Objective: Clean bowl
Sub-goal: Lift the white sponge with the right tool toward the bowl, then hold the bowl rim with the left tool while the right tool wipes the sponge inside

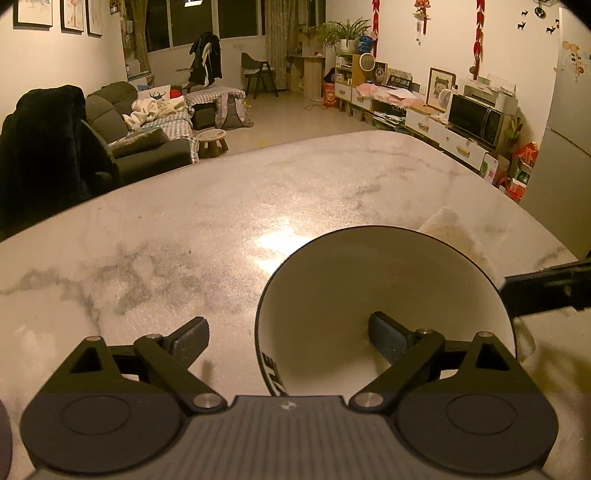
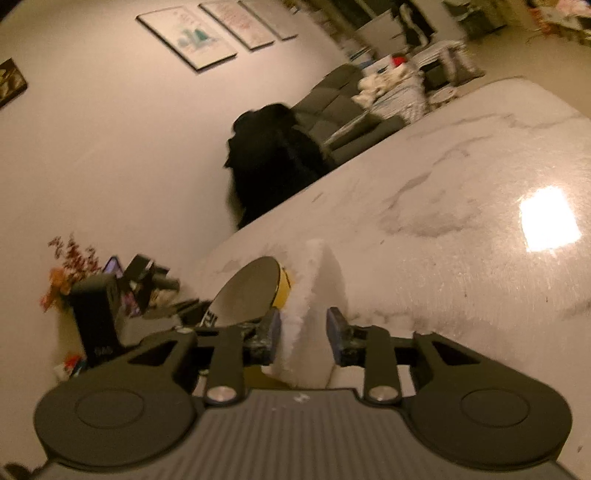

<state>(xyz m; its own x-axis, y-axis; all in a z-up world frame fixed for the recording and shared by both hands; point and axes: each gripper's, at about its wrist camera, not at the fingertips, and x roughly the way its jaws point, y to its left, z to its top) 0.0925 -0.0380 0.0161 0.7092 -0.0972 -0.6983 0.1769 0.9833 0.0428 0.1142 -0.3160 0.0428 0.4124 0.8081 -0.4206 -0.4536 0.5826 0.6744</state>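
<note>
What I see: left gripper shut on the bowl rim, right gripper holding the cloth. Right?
No. The left gripper is open, not shut: the left wrist view shows its jaws wide apart astride the bowl rim. The right gripper does hold the cloth.

Table: we see a white marble top (image 1: 221,229) with grey veins spreading ahead of the gripper, a lamp glare on it.
Sofa: a dark grey couch (image 1: 122,125) far ahead to the left, strewn with pale cloths.
Stool: a small round one (image 1: 211,142) just beside the sofa.
Windows: we face dark panes (image 1: 207,22) on the far wall.
Wall art: framed pictures (image 1: 59,14) upper left.
Sideboard: white drawers (image 1: 436,129) far right, carrying a microwave (image 1: 474,120).
Floor: pale tiles (image 1: 288,110).
</note>
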